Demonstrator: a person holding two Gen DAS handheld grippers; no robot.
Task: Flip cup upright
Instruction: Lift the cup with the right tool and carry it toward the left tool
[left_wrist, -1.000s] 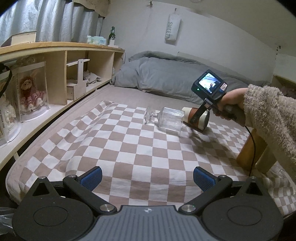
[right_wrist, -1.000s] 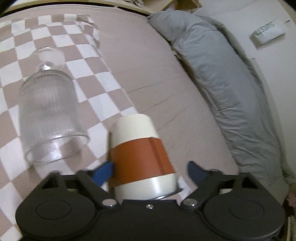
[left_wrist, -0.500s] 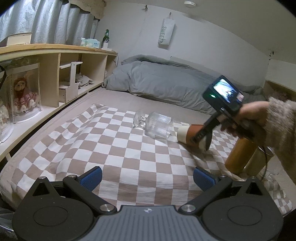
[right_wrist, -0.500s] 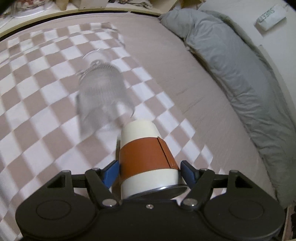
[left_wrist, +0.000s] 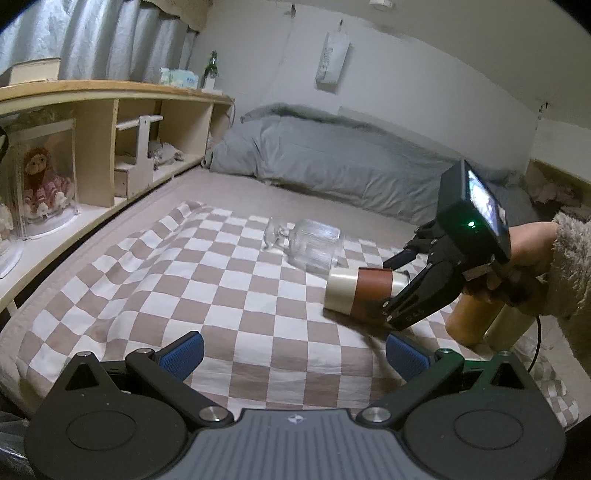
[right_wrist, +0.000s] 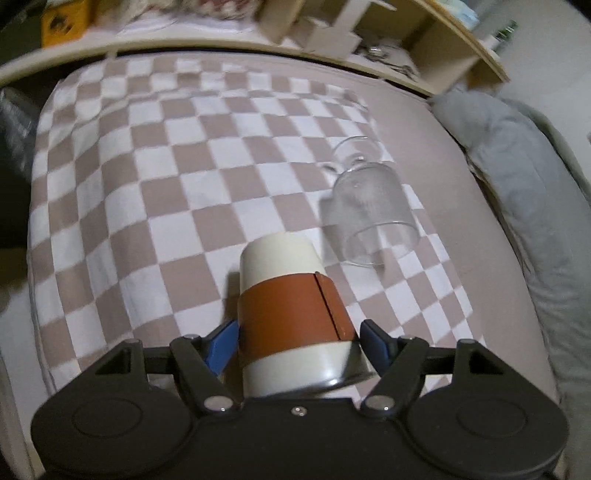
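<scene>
A cream cup with a brown sleeve (right_wrist: 291, 310) lies sideways in my right gripper (right_wrist: 295, 341), which is shut on it, rim end toward the camera. In the left wrist view the cup (left_wrist: 360, 291) hangs just above the checkered cloth (left_wrist: 207, 280), held by the right gripper (left_wrist: 402, 291). A clear ribbed stemmed glass (left_wrist: 312, 245) lies on its side behind the cup; it also shows in the right wrist view (right_wrist: 369, 206). My left gripper (left_wrist: 293, 352) is open and empty near the cloth's front edge.
A wooden shelf unit (left_wrist: 110, 147) with a doll in a clear case (left_wrist: 40, 184) runs along the left. A grey duvet (left_wrist: 332, 166) lies at the back of the bed. Two tall yellowish cylinders (left_wrist: 476, 321) stand under the right hand.
My right gripper has closed on the cup, carried it away from the glass toward the front of the cloth, and swung round. The left gripper view has shifted slightly.
</scene>
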